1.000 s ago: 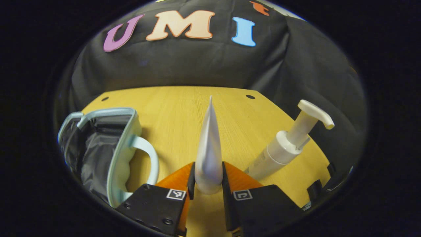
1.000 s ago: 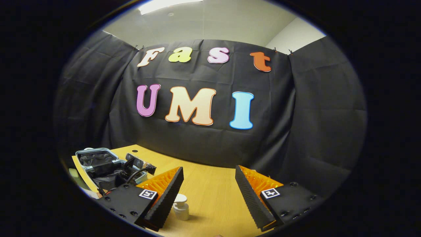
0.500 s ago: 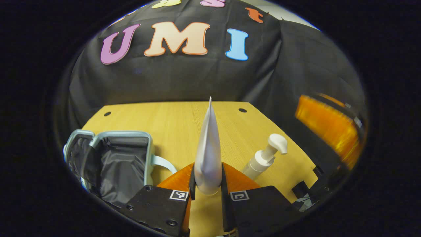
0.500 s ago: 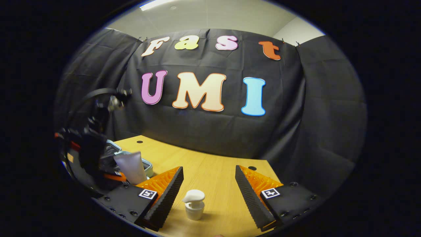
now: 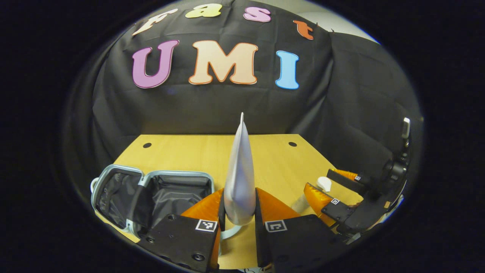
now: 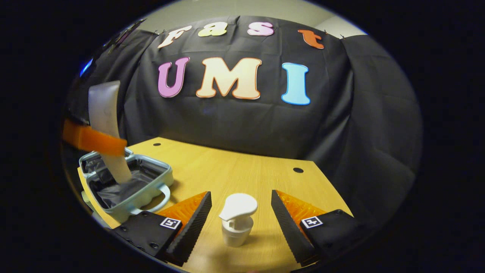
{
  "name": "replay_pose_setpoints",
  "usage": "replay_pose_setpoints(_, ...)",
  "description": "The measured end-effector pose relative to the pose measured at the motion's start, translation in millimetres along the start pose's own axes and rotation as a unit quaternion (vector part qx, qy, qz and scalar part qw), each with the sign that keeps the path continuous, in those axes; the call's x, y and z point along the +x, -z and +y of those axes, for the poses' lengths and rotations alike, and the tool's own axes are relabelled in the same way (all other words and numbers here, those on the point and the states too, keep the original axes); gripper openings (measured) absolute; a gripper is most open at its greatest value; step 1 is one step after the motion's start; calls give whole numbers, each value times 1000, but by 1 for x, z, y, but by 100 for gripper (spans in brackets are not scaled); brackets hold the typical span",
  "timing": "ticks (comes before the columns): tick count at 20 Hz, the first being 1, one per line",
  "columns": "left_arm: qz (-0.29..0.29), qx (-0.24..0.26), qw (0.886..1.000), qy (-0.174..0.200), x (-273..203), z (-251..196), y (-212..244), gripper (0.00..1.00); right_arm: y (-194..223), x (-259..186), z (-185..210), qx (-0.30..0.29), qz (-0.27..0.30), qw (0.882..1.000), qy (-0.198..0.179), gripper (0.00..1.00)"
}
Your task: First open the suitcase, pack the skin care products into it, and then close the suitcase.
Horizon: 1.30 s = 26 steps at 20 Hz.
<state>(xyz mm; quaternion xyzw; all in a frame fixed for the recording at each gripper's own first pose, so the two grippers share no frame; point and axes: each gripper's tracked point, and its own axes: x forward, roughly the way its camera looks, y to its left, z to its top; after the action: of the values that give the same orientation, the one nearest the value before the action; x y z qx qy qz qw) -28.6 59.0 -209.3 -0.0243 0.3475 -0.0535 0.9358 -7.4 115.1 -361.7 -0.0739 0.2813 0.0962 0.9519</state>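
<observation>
Left gripper (image 5: 238, 210) clamps unlabelled tube (image 5: 239, 178) above suitcase (image 5: 151, 197)

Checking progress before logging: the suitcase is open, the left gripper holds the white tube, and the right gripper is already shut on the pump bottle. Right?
Not quite. In the right gripper view, the right gripper is open around the pump bottle, not touching it. The suitcase is open, and the left gripper holds the white tube.

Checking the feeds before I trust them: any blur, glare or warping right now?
Left gripper view: sharp, tube crisp, table edges bowed by the lens. Right gripper view: pump bottle sharp with a soft shadow, the tube at its left margin slightly smeared; no glare.
</observation>
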Motion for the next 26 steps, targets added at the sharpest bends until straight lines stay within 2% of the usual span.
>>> replay_pose_setpoints(1,0,0,1000,-6,-2,3,1,34,14,5,0,0,14,1000,1,99)
replay_pose_setpoints(2,0,-2,1000,-12,-3,8,1,31,26,7,1,5,30,1000,0,99)
replay_pose_setpoints(5,3,-7,999,-33,-12,27,3,31,52,13,7,20,63,998,-11,99)
replay_pose_setpoints(6,4,-8,999,-40,-15,35,4,34,59,17,8,18,69,997,-11,95)
replay_pose_setpoints(8,10,-11,998,-53,-18,48,7,31,56,17,5,16,73,997,-11,60)
replay_pose_setpoints(11,22,-15,997,-71,-17,71,14,31,46,13,10,18,76,997,-18,55)
replay_pose_setpoints(12,28,-17,997,-76,-16,78,18,34,36,10,14,20,71,997,-26,55)
replay_pose_setpoints(13,36,-18,996,-79,-15,84,22,31,26,7,20,22,67,997,-35,55)
replay_pose_setpoints(14,47,-15,995,-84,-12,92,28,34,17,4,25,25,64,997,-44,55)
replay_pose_setpoints(16,84,-11,992,-96,-5,110,47,31,-4,-2,32,29,50,997,-53,55)
replay_pose_setpoints(17,111,-12,989,-98,-3,116,61,28,-14,-5,35,32,45,997,-57,54)
replay_pose_setpoints(18,133,-15,986,-98,1,123,72,31,-23,-8,37,37,40,997,-60,55)
replay_pose_setpoints(22,229,-37,967,-107,15,153,122,32,-48,-18,51,50,31,996,-69,55)
replay_pose_setpoints(26,297,-51,949,-90,24,162,161,32,-61,-27,67,58,30,995,-78,55)
